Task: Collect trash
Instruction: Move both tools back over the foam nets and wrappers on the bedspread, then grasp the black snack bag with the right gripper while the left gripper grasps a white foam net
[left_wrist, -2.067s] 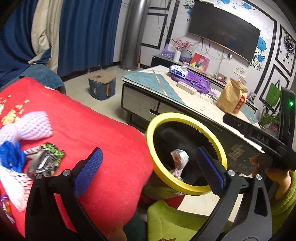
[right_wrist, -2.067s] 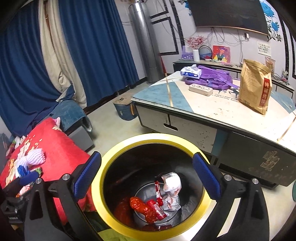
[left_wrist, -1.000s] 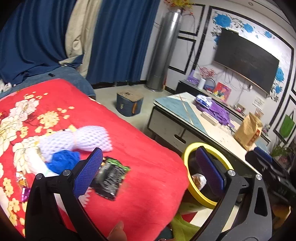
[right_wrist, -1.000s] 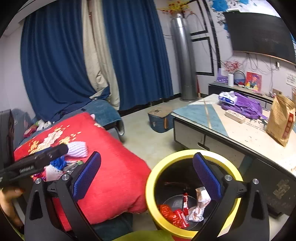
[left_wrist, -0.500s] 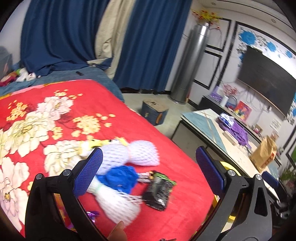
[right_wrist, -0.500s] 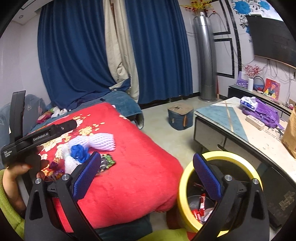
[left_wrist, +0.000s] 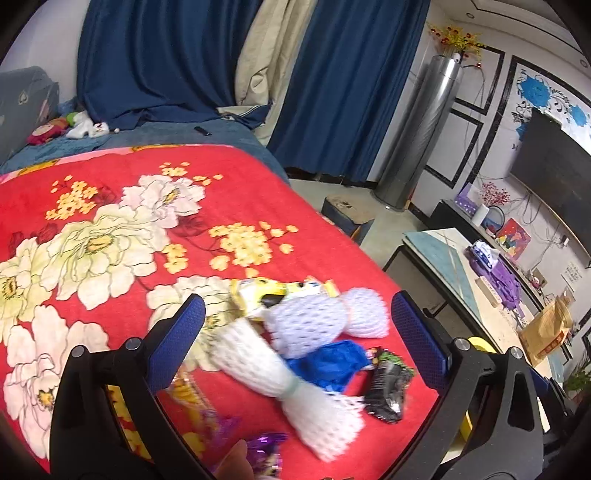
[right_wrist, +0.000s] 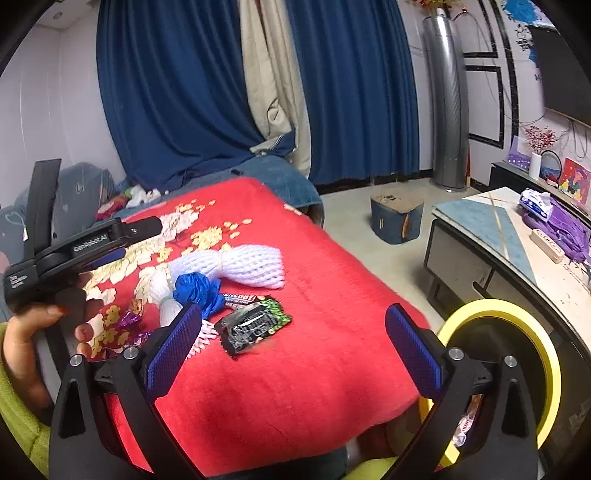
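I have both grippers wide open and empty: the left gripper hangs over the litter on the red blanket, and the right gripper sits above the blanket's near edge, beside the bin. The bin stands on the floor at the blanket's corner, yellow rim up, and through its mouth I can see at least one wrapper already inside, so I judge the job started but far from finished. Most of the trash is left on the blanket in one cluster: two white foam nets, one tied in the middle, a crumpled blue scrap touching them, a black wrapper just beside that, a yellow packet at the far side, and purple candy wrappers nearest me. The left view is motion-blurred, so smaller bits may be missed. My guess is the left takes a foam net or the blue scrap next.
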